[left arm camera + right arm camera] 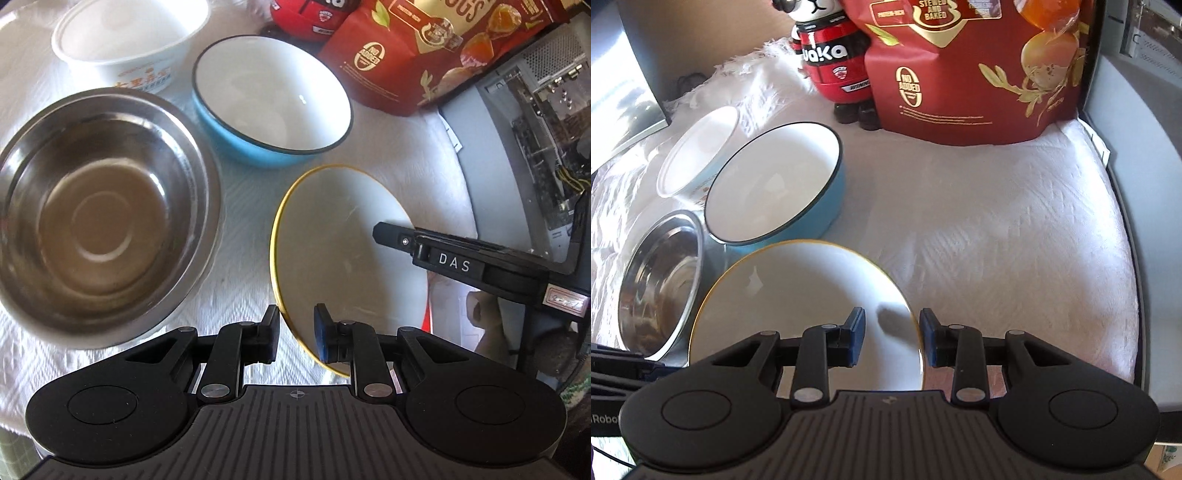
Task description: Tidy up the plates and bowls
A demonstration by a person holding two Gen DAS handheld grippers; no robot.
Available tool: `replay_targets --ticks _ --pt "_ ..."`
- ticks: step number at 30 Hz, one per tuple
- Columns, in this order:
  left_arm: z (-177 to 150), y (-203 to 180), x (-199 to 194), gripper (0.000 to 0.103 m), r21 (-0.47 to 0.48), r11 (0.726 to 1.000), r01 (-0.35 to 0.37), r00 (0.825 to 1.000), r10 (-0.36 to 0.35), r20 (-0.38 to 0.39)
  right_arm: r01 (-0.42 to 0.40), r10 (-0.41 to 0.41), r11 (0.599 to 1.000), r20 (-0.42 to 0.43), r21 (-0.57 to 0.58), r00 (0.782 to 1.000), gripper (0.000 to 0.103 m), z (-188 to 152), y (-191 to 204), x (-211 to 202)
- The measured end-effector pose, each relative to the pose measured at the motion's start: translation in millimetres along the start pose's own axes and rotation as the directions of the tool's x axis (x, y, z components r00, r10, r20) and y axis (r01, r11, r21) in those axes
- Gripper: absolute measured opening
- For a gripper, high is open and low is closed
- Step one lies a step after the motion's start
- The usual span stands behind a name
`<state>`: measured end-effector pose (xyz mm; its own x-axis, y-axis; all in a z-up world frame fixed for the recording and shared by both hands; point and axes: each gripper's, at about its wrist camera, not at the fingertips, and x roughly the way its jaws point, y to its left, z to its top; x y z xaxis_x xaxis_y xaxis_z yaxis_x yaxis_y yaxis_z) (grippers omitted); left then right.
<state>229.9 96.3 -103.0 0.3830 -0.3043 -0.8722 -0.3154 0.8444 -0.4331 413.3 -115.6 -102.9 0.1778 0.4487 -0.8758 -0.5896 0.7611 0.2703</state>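
Both grippers grasp one plate (343, 236), white with a yellow rim: the left gripper (295, 334) pinches its near edge at lower centre of the left wrist view, and the right gripper (892, 341) clamps its right edge at lower centre of the right wrist view. In the left view the steel bowl (103, 206) fills the left side just beside the plate, the blue bowl (271, 99) sits above it, and the white paper bowl (129, 40) is at upper left. A red snack bag (979, 66) and a panda figure (831, 59) stand along the top. All rest on a white textured cloth (1015, 229); grey equipment lines the right edge.
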Motion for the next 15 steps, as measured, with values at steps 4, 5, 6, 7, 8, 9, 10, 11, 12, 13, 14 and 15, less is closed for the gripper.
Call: replay_targets --ticks 4,5,6,7,8,9,10,11,12,13,14,15 --pt "0.4 5.7 -6.8 0.021 -0.016 1.000 0.016 0.999 -0.016 0.028 -0.018 0.018 1.000 -0.016 0.000 1.000 0.033 -2.0 3.0 1.9" --pt "1.2 7.2 -7.5 0.021 -0.023 0.999 0.024 0.999 -0.023 0.031 -0.016 0.015 1.000 -0.018 -0.005 1.000 0.033 -3.5 3.6 3.1" --pt "1.3 8.6 -8.1 0.021 -0.025 0.999 0.024 0.999 -0.024 0.031 -0.010 0.010 1.000 -0.019 -0.008 1.000 0.033 -4.0 3.8 4.1" --pt "1.3 8.6 -7.8 0.021 -0.023 1.000 0.021 0.999 -0.020 0.030 -0.005 0.005 1.000 -0.019 -0.010 1.000 0.033 -4.2 4.5 4.3" --pt "1.5 8.1 -7.6 0.021 -0.022 1.000 0.018 0.999 -0.017 0.029 -0.005 0.005 1.000 -0.019 -0.011 1.000 0.033 -4.2 5.0 4.3" --pt "1.4 8.2 -7.5 0.021 -0.022 1.000 0.016 1.000 -0.016 0.027 -0.007 0.007 1.000 -0.019 -0.012 1.000 0.033 -4.3 5.1 4.0" --pt "1.1 8.7 -8.0 0.021 -0.023 1.000 0.016 1.000 -0.016 0.025 -0.009 0.009 1.000 -0.020 -0.010 1.000 0.033 -4.4 5.2 3.7" --pt "0.9 8.8 -8.4 0.021 -0.027 0.999 0.017 1.000 -0.017 0.023 -0.011 0.011 1.000 -0.022 -0.007 1.000 0.033 -4.2 5.4 3.5" --pt "0.5 8.6 -8.7 0.022 -0.027 0.999 0.018 1.000 -0.017 0.022 -0.013 0.012 1.000 -0.024 -0.004 1.000 0.033 -4.5 5.0 2.8" --pt "0.1 8.1 -9.6 0.023 -0.024 1.000 0.016 1.000 -0.016 0.022 -0.013 0.013 1.000 -0.026 0.000 1.000 0.033 -4.8 4.8 2.1" --pt "-0.1 7.8 -10.1 0.024 -0.021 1.000 0.014 1.000 -0.013 0.023 -0.013 0.013 1.000 -0.029 0.003 0.999 0.033 -5.5 4.8 1.2" --pt "0.2 7.3 -10.2 0.024 -0.019 1.000 0.011 1.000 -0.011 0.023 -0.015 0.016 1.000 -0.031 0.005 0.999 0.033 -6.7 5.1 0.1"
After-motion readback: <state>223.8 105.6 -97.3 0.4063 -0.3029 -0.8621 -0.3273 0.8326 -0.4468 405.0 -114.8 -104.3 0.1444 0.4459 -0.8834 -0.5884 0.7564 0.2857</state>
